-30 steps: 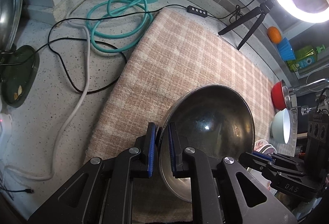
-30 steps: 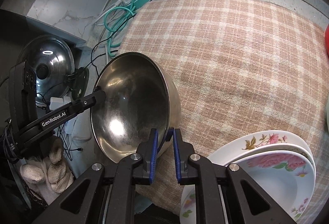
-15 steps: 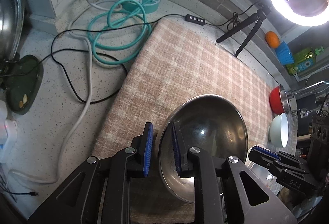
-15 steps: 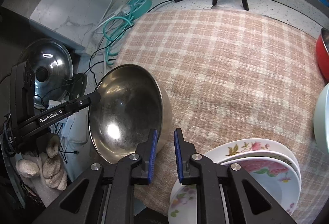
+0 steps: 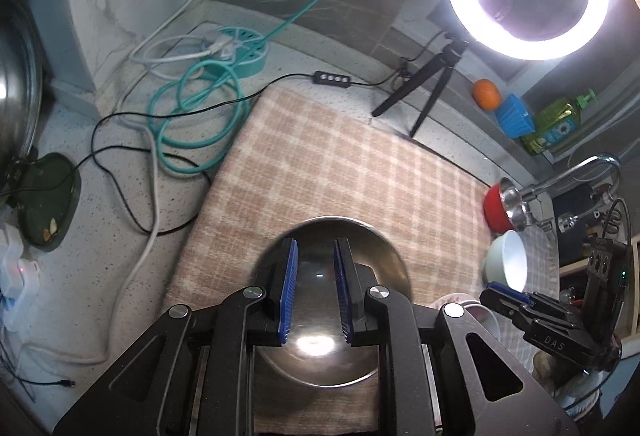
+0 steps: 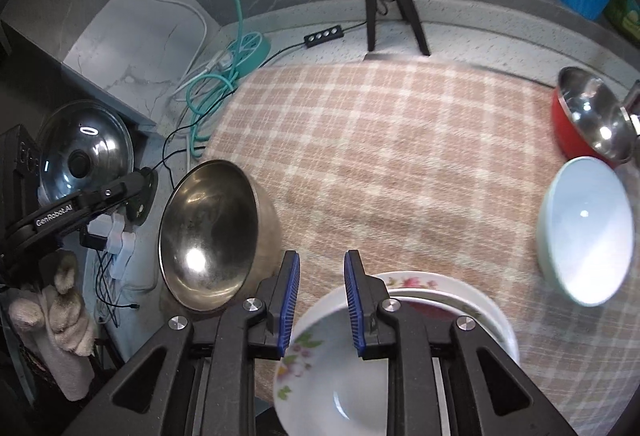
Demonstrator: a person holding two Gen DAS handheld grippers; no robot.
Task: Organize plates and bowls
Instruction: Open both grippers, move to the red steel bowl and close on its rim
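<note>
One steel bowl (image 6: 212,236) sits free on the checked cloth (image 6: 400,156) at the left edge of your worktop, so that placement looks done, but the red bowl (image 6: 564,128) and pale bowl (image 6: 584,232) on the right are unsorted and well apart from the plates (image 6: 440,288) stacked at the near edge. Your left gripper (image 5: 316,292) hovers above the steel bowl, fingers a narrow gap apart, gripping nothing. Your right gripper (image 6: 322,304) is opening over the plates, nothing between its fingers.
</note>
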